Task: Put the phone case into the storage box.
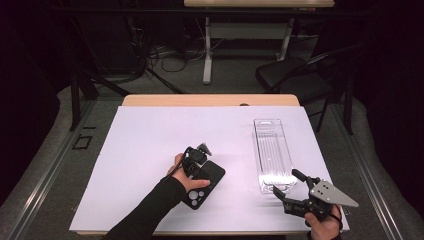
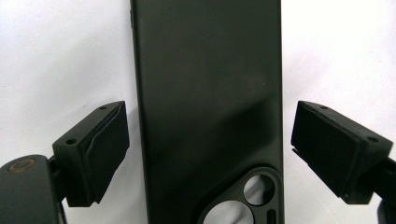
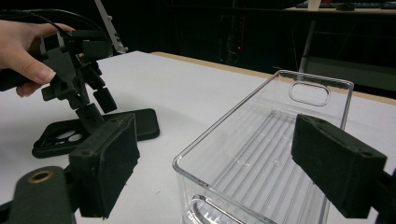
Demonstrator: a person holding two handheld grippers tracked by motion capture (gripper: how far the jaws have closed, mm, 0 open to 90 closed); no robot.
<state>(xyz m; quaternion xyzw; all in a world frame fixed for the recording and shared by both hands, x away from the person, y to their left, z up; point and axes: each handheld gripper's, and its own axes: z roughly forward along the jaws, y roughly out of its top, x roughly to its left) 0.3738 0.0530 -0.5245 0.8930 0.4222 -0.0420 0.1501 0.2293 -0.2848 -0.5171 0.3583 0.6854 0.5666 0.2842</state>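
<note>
A black phone case (image 1: 210, 182) lies flat on the white sheet, camera cut-outs toward the person. My left gripper (image 1: 196, 165) points down over it. In the left gripper view the case (image 2: 210, 93) runs between the two pads, a thin gap showing on each side, so my left gripper (image 2: 210, 154) is open. A clear plastic tray (image 1: 272, 150) stands empty at the right. My right gripper (image 1: 287, 186) hovers open at the tray's near end; its view shows the tray (image 3: 280, 140) ahead, with the case (image 3: 135, 123) and the left gripper (image 3: 95, 105) farther left.
The white sheet (image 1: 150, 145) covers most of a wooden table whose far edge (image 1: 210, 100) shows. Beyond it on the floor are a dark chair (image 1: 295, 75), cables and another table's legs (image 1: 207, 50). Open sheet lies to the left and behind the case.
</note>
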